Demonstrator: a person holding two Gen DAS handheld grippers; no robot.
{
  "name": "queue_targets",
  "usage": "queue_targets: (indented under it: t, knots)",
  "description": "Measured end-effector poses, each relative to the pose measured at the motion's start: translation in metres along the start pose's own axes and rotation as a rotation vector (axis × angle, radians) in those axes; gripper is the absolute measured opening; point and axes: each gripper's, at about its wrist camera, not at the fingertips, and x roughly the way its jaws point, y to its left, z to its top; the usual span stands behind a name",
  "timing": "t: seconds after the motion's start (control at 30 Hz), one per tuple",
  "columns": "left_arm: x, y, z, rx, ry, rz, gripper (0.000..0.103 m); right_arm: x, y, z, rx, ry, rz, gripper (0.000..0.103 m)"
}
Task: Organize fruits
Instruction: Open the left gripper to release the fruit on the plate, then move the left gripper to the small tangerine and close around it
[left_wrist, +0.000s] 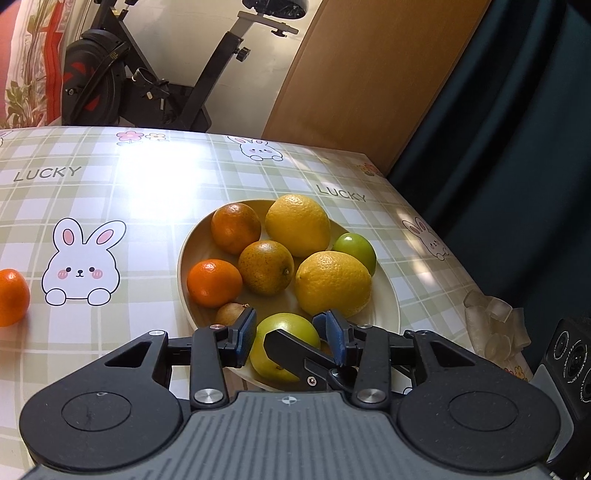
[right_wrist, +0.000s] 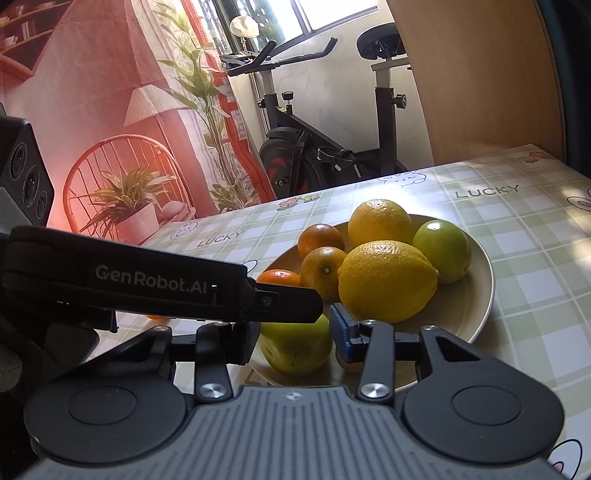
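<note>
A cream plate (left_wrist: 184, 254) holds two lemons (left_wrist: 297, 225), several oranges (left_wrist: 266, 267), a tangerine (left_wrist: 214, 282) and a small green fruit (left_wrist: 356, 251). At its near rim lies a larger green fruit (left_wrist: 286, 328). My left gripper (left_wrist: 290, 325) is shut on it, a blue pad against each side. My right gripper (right_wrist: 295, 328) grips the same green fruit (right_wrist: 295, 350) from a crossing angle. Its right pad touches the fruit, and its left pad is hidden behind the left gripper's finger (right_wrist: 284, 299). One right finger (left_wrist: 291, 349) lies across the fruit in the left wrist view.
A loose tangerine (left_wrist: 11, 295) sits on the checked tablecloth far left of the plate. A small brown fruit (left_wrist: 231, 314) lies by the left pad. Crumpled clear plastic (left_wrist: 491, 325) lies near the table's right edge. An exercise bike (right_wrist: 325, 147) and a wooden board (left_wrist: 351, 81) stand beyond the table.
</note>
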Motion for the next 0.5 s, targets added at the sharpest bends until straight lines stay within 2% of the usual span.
queue_targets:
  t: [0.2, 0.4, 0.43, 0.47, 0.5]
  knots:
    - [-0.024, 0.024, 0.002, -0.082, -0.094, 0.013, 0.045, 0.0, 0.006, 0.003, -0.041, -0.003, -0.036, 0.045]
    - [-0.065, 0.076, 0.008, -0.187, -0.182, 0.096, 0.045, -0.004, 0.02, 0.01, -0.11, -0.052, -0.021, 0.046]
    - [-0.071, 0.084, 0.008, -0.201, -0.19, 0.11, 0.049, -0.003, 0.025, 0.011, -0.123, -0.052, -0.012, 0.046]
    - [-0.079, 0.095, 0.007, -0.216, -0.201, 0.121, 0.059, -0.001, 0.029, 0.012, -0.138, -0.051, -0.003, 0.046]
    - [-0.085, 0.105, 0.006, -0.227, -0.21, 0.126, 0.062, 0.002, 0.034, 0.012, -0.154, -0.047, 0.006, 0.046]
